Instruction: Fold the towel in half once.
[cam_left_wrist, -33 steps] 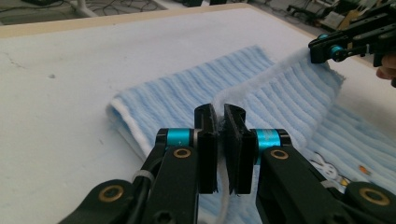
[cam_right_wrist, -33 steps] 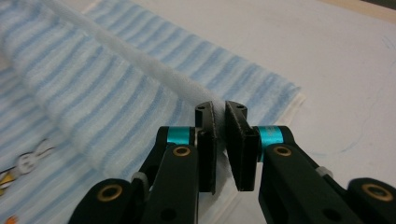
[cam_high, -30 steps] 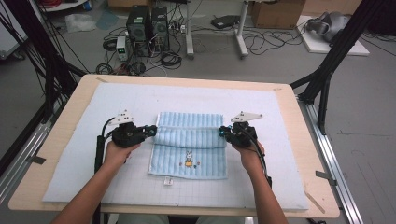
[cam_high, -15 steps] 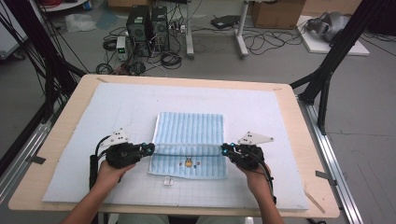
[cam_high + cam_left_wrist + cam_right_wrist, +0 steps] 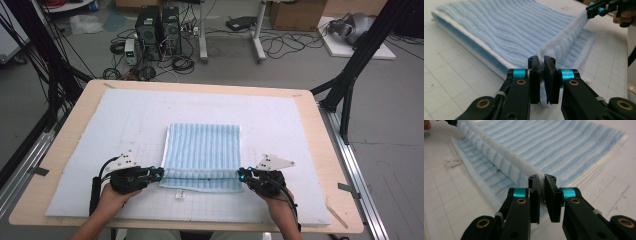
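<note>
The left hand-held gripper and right hand-held gripper are each pinching tight a corner of the blue towel's near edge, with bare table lying all around.

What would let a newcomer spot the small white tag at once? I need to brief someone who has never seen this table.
On the wooden table lies a white gridded mat, and on it a folded blue striped towel. Just off the towel's near edge, between the left gripper and the right gripper, lies the small white tag. It is the one loose-looking scrap on the mat.
</note>
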Motion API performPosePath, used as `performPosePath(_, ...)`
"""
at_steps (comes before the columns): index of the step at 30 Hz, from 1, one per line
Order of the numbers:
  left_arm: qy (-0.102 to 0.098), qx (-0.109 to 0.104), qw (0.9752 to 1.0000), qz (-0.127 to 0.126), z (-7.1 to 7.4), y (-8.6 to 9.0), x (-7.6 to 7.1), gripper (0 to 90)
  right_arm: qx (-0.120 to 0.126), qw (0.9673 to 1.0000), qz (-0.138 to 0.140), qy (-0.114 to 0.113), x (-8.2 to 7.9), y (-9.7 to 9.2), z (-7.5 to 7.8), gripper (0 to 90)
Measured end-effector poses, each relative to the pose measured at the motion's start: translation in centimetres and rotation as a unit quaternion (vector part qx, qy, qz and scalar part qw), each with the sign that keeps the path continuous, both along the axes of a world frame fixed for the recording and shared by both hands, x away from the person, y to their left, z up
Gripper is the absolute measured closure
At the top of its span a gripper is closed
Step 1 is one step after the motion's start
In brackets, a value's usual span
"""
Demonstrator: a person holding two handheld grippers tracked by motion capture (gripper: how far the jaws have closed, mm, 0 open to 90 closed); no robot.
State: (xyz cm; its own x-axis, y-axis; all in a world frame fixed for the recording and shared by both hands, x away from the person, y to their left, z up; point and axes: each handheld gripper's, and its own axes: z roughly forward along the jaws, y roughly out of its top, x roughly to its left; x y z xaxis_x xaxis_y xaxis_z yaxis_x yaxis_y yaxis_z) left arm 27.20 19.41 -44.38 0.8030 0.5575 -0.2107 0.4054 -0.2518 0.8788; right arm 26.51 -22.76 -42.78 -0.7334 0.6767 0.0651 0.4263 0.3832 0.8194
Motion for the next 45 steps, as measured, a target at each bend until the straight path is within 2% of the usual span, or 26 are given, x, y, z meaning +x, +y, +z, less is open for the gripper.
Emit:
performPosePath(3,0.011,0.003,0.9999,0.001,-0.1,0.1,0.0,80.4,-0.005,1.0000,0.004,0.004,-0.2,0.0,-0.3,81.7)
performPosePath(6,0.019,-0.021,0.9994,0.019,0.3,0.5,0.3,61.2,0.002,1.0000,0.003,0.008,-0.3,-0.2,-0.2,69.6)
performPosePath(7,0.016,-0.029,0.9991,0.027,0.6,0.7,0.4,58.6,0.012,0.9999,0.002,0.007,-0.3,-0.4,0.0,66.2)
performPosePath(10,0.005,-0.044,0.9976,0.052,1.2,1.1,0.8,56.8,0.042,0.9991,0.004,-0.004,-0.4,-0.9,0.7,62.8)
performPosePath(12,0.005,-0.044,0.9969,0.065,1.4,1.2,1.2,56.8,0.046,0.9989,0.004,-0.006,-0.3,-0.9,1.1,62.7)
performPosePath(15,0.005,-0.031,0.9964,0.079,1.4,0.8,1.9,56.6,0.032,0.9995,0.005,-0.003,0.2,-0.3,0.8,63.0)
performPosePath(22,0.020,-0.006,0.9980,0.060,0.5,-0.9,2.5,59.9,-0.017,0.9990,0.037,0.020,0.6,1.3,-0.8,69.7)
performPosePath(26,0.036,0.025,0.9975,0.056,-0.2,-1.6,3.0,61.8,-0.051,0.9971,0.043,0.036,0.6,1.6,-1.7,70.0)
performPosePath(29,0.054,0.059,0.9957,0.048,-0.8,-2.1,3.1,65.2,-0.059,0.9963,0.053,0.033,0.3,1.4,-1.7,68.2)
performPosePath(30,0.050,0.058,0.9959,0.049,-0.8,-2.2,3.0,66.4,-0.060,0.9961,0.053,0.036,0.2,1.4,-1.6,67.6)
performPosePath(33,0.050,0.062,0.9957,0.046,-0.5,-2.1,3.1,67.4,-0.048,0.9964,0.054,0.045,0.3,1.1,-1.5,65.9)
performPosePath(36,0.044,0.048,0.9963,0.056,-0.3,-1.8,3.6,66.1,-0.011,0.9982,0.045,0.039,0.8,0.8,-1.0,64.5)
performPosePath(39,0.037,0.030,0.9956,0.080,0.1,-1.6,5.1,62.9,0.006,0.9996,0.020,0.020,2.1,0.5,-0.6,64.4)
performPosePath(41,0.029,0.029,0.9946,0.095,0.3,-1.8,6.4,62.7,0.006,0.9998,0.005,0.016,3.4,0.5,-0.5,65.2)
performPosePath(43,0.018,0.038,0.9936,0.105,0.5,-2.1,7.8,63.0,0.007,0.9998,-0.012,0.012,4.7,0.6,-0.3,66.3)
performPosePath(44,0.020,0.039,0.9931,0.109,0.5,-2.3,8.5,63.7,0.008,0.9998,-0.017,0.005,5.6,0.7,-0.2,66.7)
performPosePath(45,0.023,0.037,0.9919,0.119,0.5,-2.5,9.1,63.9,0.012,0.9995,-0.027,0.009,6.3,0.8,-0.2,66.9)
